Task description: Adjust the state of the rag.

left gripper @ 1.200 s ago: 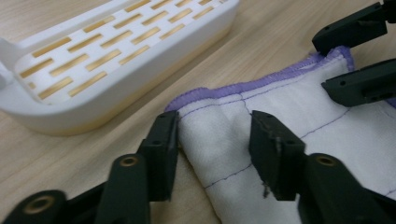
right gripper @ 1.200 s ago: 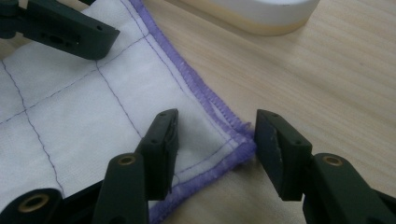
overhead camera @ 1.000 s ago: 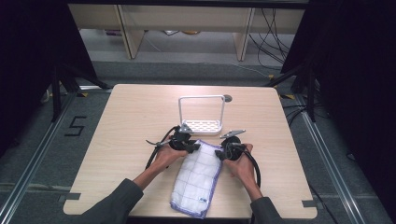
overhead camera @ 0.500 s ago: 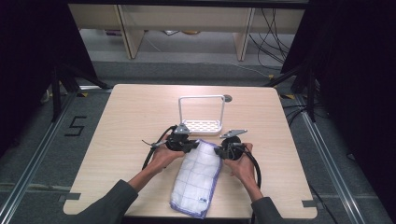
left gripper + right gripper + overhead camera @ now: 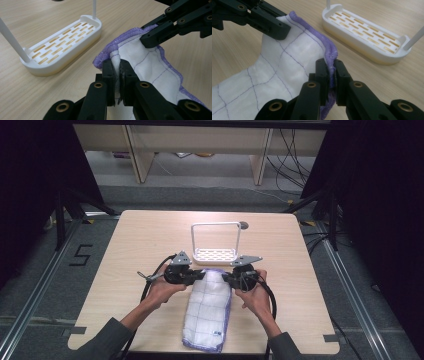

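Gripping a white cloth [image 5: 207, 307] with a purple hem at its far corners, a person works two grippers over a wooden surface [image 5: 125, 245]. On the floor to the left, a marking reads "5". The left gripper [image 5: 200, 276] has its fingers [image 5: 109, 75] closed on the cloth's left corner; the right gripper [image 5: 226, 278] has its fingers [image 5: 342, 75] pinched on the purple hem of the right corner. The cloth lies lengthwise from the grippers toward the surface's near edge, its far end lifted, with a small dark label near the near hem, too small to read. Just beyond stands a white slotted rack [image 5: 215, 254] with a wire handle. Bare wood lies open on both sides.
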The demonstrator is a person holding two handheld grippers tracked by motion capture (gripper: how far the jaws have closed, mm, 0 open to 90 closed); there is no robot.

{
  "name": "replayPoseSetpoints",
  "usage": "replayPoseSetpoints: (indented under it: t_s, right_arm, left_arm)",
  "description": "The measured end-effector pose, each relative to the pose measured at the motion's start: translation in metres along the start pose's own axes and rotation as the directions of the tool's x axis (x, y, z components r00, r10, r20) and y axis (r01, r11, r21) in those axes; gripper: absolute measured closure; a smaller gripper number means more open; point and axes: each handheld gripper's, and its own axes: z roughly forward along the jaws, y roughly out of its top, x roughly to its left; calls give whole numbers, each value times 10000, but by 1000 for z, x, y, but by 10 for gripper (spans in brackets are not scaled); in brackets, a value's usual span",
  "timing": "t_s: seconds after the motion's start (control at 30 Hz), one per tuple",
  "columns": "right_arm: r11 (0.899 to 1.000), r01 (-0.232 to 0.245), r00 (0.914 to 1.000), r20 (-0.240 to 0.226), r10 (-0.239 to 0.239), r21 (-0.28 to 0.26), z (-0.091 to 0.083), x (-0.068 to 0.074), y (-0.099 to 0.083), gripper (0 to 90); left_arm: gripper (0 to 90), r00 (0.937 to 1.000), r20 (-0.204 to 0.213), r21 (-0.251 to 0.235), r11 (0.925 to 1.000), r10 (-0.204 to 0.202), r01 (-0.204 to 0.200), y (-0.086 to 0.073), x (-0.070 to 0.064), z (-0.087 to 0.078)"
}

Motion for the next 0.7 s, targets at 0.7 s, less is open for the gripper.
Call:
replayPoseSetpoints:
  t_s: [0.7]
  right_arm:
    - [9974, 479, 9988, -14, -480, -539, -15, 10, 11, 846]
  left_arm:
    - [838, 10000, 33, -490, 9988, 25, -24, 6, -5, -20]
